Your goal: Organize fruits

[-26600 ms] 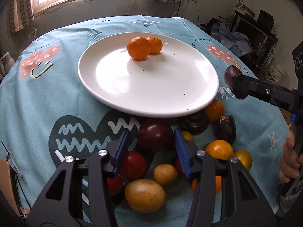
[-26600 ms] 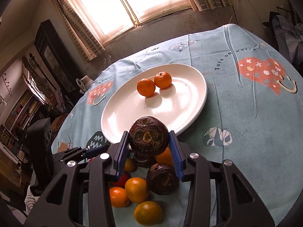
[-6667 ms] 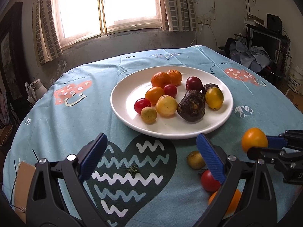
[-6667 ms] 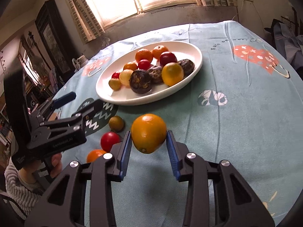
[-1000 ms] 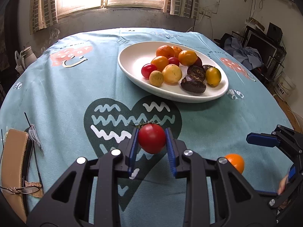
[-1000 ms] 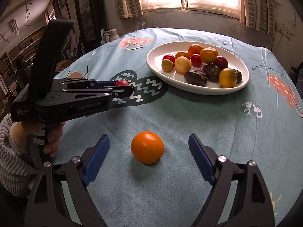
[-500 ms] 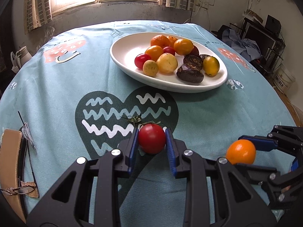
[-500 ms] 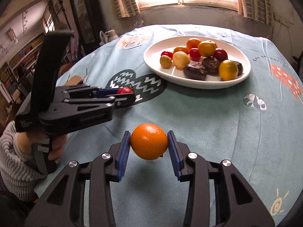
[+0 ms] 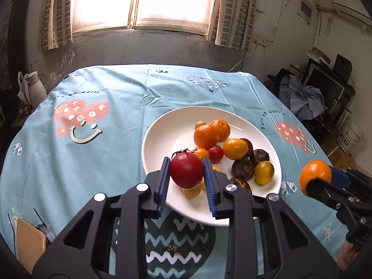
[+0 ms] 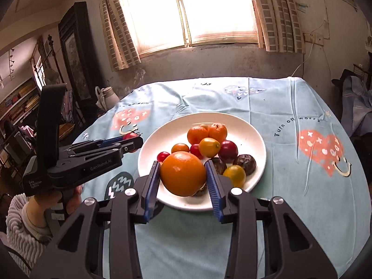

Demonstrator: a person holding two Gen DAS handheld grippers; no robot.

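Grip confirmed on both sides. Left gripper (image 9: 186, 171) has its blue ribbed pads clamped on a round red tomato with a green stalk (image 9: 186, 169), held clear of the cloth above the near rim of the wide white ceramic plate (image 9: 162, 125). Right gripper (image 10: 183, 174) is closed on a large smooth orange (image 10: 183, 174), also airborne, in front of the plate's near edge; in the left wrist view it hangs off to the right of the plate.

Plate already carries a loose heap: two mandarins, small red tomatoes, yellow-orange fruits, dark wrinkled passion fruits. No loose fruit shows on the pale blue printed tablecloth (image 9: 97, 88); only a small dry stalk scrap (image 9: 172, 248) lies on the dark heart print. Judgement: task near its end, these two pieces being the last to set down.

Pose: both tools point forward and downward toward the plate. Hand (image 10: 69, 197) with a ribbed pale sleeve grips the left tool's handle.
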